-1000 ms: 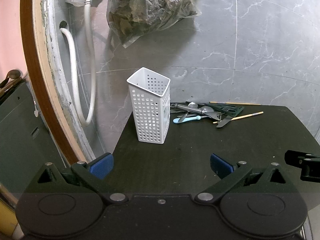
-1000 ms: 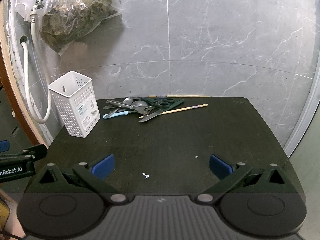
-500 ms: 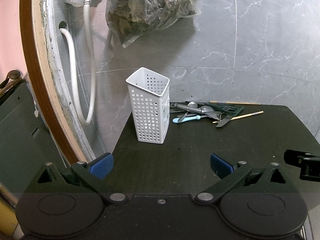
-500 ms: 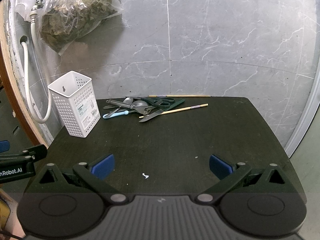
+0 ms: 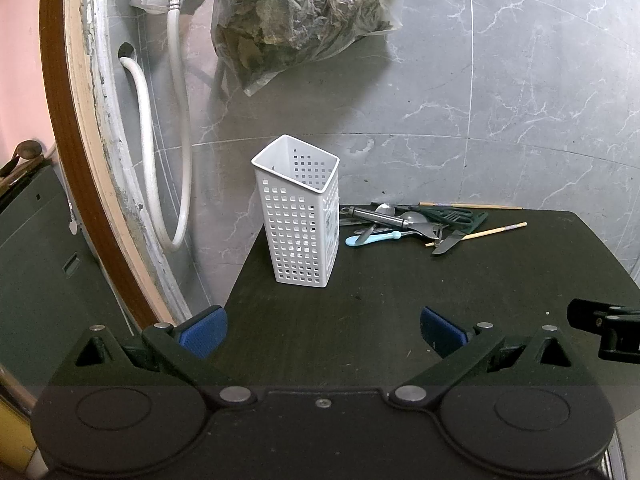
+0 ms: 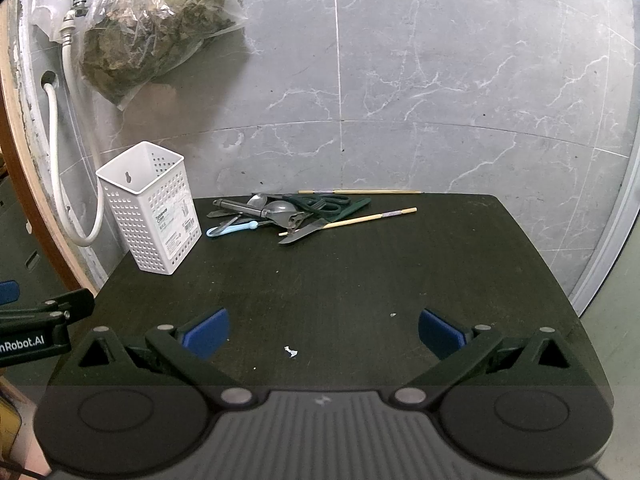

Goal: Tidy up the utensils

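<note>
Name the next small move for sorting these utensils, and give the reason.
Probably bring the right claw forward toward the utensil pile, perhaps the chopstick lying at its edge. Both claws are open and hold nothing, the left claw faces the white basket, which looks empty, and every utensil lies on the table.

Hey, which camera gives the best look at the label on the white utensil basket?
The right wrist view: the white utensil basket turns its labelled side toward that camera, though the print is too small to read. The left wrist view shows the basket closer, with only a sliver of the label at its right edge.
</note>
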`<state>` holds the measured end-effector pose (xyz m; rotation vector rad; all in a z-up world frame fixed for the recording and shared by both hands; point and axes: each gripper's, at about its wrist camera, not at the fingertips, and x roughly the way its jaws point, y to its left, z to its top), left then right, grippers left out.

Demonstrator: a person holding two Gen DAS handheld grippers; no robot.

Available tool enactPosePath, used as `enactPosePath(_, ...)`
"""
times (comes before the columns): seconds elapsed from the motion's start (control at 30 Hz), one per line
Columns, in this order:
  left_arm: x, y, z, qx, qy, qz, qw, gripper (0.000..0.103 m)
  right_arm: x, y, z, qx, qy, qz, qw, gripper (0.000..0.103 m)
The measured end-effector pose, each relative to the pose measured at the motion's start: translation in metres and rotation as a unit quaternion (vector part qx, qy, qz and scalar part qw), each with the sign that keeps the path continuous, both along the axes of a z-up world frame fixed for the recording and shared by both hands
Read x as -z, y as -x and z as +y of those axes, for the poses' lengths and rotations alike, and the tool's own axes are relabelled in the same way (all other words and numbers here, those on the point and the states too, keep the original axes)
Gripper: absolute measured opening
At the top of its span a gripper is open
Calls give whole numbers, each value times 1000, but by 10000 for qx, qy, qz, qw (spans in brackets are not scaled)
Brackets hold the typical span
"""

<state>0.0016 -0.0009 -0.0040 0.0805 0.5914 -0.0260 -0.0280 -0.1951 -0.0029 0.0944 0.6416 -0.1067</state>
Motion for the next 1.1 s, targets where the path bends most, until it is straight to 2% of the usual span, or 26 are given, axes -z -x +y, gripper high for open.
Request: enactPosePath(1.1, 0, 0, 0, -1, -9, 8, 10000, 102, 0, -4, 0, -3, -7, 8, 10000, 103)
